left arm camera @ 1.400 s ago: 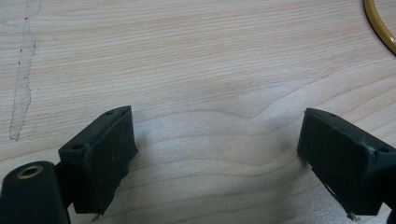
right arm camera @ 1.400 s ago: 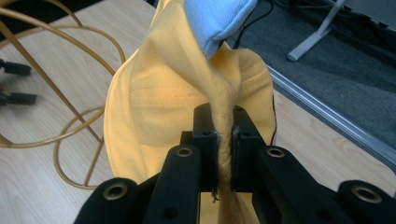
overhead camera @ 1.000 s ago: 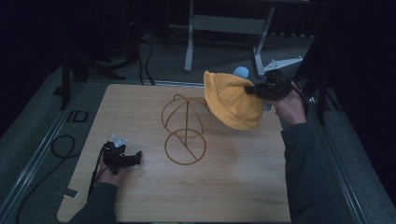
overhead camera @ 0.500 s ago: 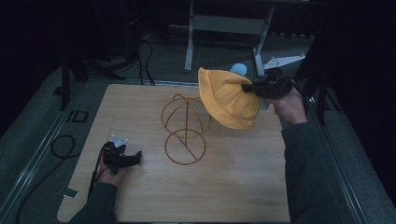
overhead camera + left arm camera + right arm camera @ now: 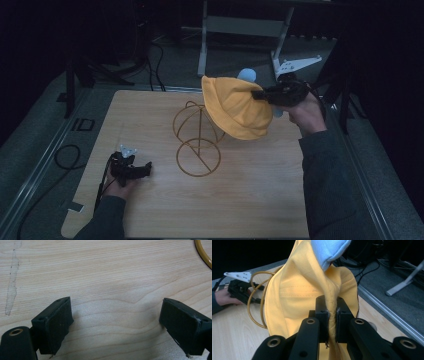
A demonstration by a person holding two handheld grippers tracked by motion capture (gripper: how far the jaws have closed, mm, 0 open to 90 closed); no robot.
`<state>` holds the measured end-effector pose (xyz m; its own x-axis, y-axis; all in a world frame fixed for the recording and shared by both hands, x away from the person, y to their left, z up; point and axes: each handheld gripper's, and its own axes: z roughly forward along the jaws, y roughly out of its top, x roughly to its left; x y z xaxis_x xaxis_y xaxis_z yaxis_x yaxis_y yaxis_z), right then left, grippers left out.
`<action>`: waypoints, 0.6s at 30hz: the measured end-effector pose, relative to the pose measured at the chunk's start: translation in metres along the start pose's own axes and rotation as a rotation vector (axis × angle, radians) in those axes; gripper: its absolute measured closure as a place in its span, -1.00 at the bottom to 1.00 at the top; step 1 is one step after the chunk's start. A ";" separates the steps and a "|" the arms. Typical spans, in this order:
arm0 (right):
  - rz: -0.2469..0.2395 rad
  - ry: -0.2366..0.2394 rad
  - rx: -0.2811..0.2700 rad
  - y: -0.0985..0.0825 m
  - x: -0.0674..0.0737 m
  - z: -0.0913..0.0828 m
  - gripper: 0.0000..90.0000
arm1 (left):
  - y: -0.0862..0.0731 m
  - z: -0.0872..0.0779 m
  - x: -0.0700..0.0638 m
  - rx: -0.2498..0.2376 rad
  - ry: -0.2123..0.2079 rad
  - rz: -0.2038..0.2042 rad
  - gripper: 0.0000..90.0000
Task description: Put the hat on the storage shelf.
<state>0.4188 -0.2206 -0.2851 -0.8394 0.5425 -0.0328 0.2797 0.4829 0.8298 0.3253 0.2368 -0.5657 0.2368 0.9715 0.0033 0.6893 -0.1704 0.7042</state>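
Dim high view with black surroundings; both gripper views brighter, sharp.

Dim room, pale wooden table, grey carpeted floor, black cables, white stand behind

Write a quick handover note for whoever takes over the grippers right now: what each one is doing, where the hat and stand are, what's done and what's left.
Right gripper: shut on the yellow hat's fabric, holding it in the air by the top of the wire stand.
Left gripper: open, holding nothing, resting on the table left of the stand.
Done: hat picked up and brought to the stand.
Left: probably lower the hat over the stand's top loops, then release.
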 end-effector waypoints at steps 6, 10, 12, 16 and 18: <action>-0.017 0.031 -0.012 0.007 0.005 0.002 0.87 | 0.000 0.000 0.000 0.000 0.000 0.000 -0.75; -0.030 0.059 -0.010 0.012 0.011 0.006 0.86 | 0.000 0.000 0.000 0.000 0.000 0.000 -0.75; -0.042 0.068 -0.001 0.015 0.014 0.011 0.86 | 0.000 0.000 0.000 0.000 0.000 0.000 -0.75; -0.060 0.079 0.021 0.022 0.020 0.023 0.86 | 0.000 0.000 0.000 0.000 0.000 0.000 -0.75; -0.065 0.080 0.038 0.026 0.023 0.030 0.86 | 0.000 0.000 0.000 0.000 0.000 0.000 -0.75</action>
<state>0.4203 -0.1749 -0.2812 -0.8904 0.4535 -0.0399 0.2396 0.5414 0.8059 0.3254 0.2368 -0.5657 0.2369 0.9715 0.0036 0.6892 -0.1706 0.7042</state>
